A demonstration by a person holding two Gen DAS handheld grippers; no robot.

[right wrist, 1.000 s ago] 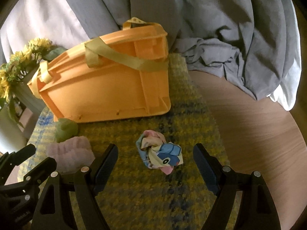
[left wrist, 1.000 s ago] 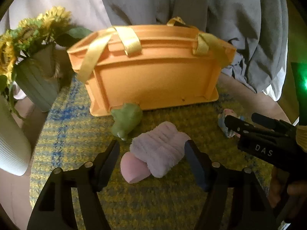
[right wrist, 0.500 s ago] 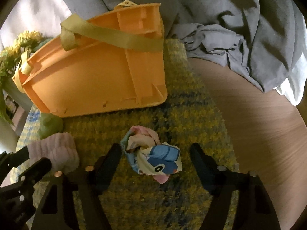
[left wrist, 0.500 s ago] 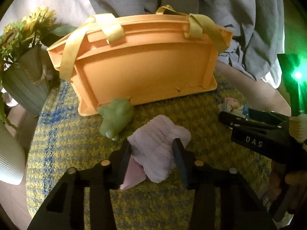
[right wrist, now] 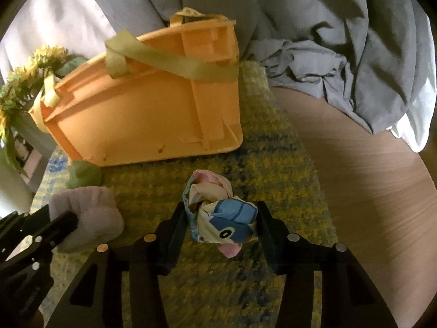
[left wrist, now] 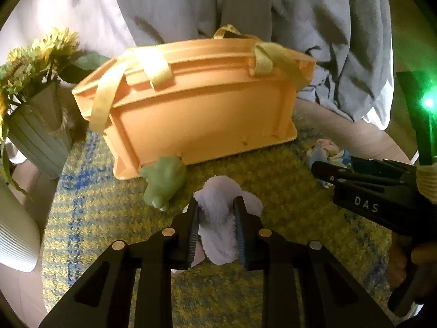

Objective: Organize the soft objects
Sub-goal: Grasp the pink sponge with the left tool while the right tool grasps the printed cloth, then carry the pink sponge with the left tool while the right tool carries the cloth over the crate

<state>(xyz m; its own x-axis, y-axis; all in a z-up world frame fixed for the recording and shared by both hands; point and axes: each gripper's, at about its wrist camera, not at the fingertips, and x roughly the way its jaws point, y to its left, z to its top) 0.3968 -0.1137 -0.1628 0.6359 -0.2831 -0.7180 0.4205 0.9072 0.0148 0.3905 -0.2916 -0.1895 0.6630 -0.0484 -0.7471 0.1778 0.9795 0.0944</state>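
My left gripper (left wrist: 217,210) is shut on a fluffy lilac soft item (left wrist: 221,221), squeezing it just above the yellow-blue woven mat (left wrist: 90,213). It also shows in the right wrist view (right wrist: 90,213). My right gripper (right wrist: 221,216) is shut on a bunched printed cloth (right wrist: 221,218) with a blue cartoon figure; the cloth also shows in the left wrist view (left wrist: 327,150). A green soft toy (left wrist: 164,180) lies against the front of an orange basket (left wrist: 199,114) with yellow strap handles, beyond both grippers.
A ribbed pot of sunflowers (left wrist: 38,134) stands left of the basket, and a white ribbed vase (left wrist: 15,243) at the far left edge. Grey bedding (right wrist: 327,49) lies behind. Bare wooden tabletop (right wrist: 368,177) extends to the right of the mat.
Both grippers have closed: the left onto the lilac item, the right onto the printed cloth. Both have moved forward a little toward the basket.
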